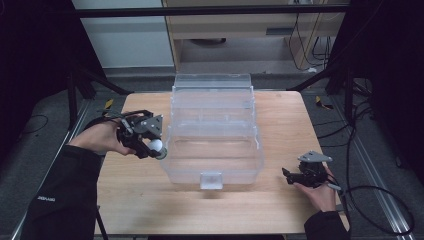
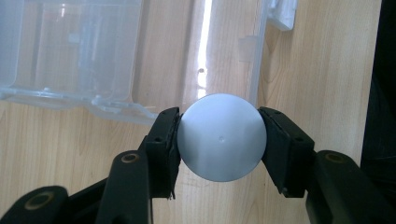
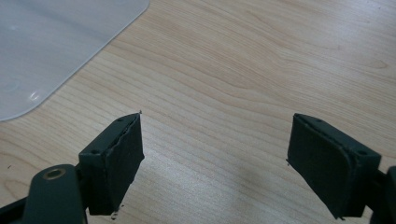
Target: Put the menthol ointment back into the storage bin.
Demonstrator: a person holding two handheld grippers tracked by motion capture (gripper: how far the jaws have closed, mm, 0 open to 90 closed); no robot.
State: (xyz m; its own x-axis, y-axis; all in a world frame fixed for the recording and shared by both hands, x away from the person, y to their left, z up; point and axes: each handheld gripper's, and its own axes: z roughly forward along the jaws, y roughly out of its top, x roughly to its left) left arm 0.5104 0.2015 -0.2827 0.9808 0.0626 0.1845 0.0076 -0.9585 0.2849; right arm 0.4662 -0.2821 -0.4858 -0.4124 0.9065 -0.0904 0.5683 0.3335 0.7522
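From above, a clear plastic box (image 1: 212,132) with its lid thrown back sits in the middle of the wooden table (image 1: 150,200), a small latch tab on its near wall. The person's left hand (image 1: 100,137) holds the left gripper (image 1: 157,148) just beside the box's left wall, and a white ball (image 1: 157,146) is pinched at the tips of its jaws, close against the box's rim. The right gripper (image 1: 286,175) lies low over the table near the right edge, well apart from the box, held in the right hand (image 1: 320,192), its jaws pointing left toward the box. There is small white lettering on the dark left sleeve (image 1: 60,200), too tiny to read.

In the left gripper view, the ball (image 2: 222,137) sits squarely between the two black jaws, both pads pressed onto its sides, so the jaws are closed on it at roughly a ball's width. Beyond the jaw tips lies the clear box (image 2: 93,56), its moulded rim running just ahead of the left jaw, with bare wood below and to the right.

In the right gripper view, the two jaws stand wide apart with nothing between them but wood grain. A rounded corner of the clear plastic (image 3: 51,51) lies ahead of the left jaw, well apart from it
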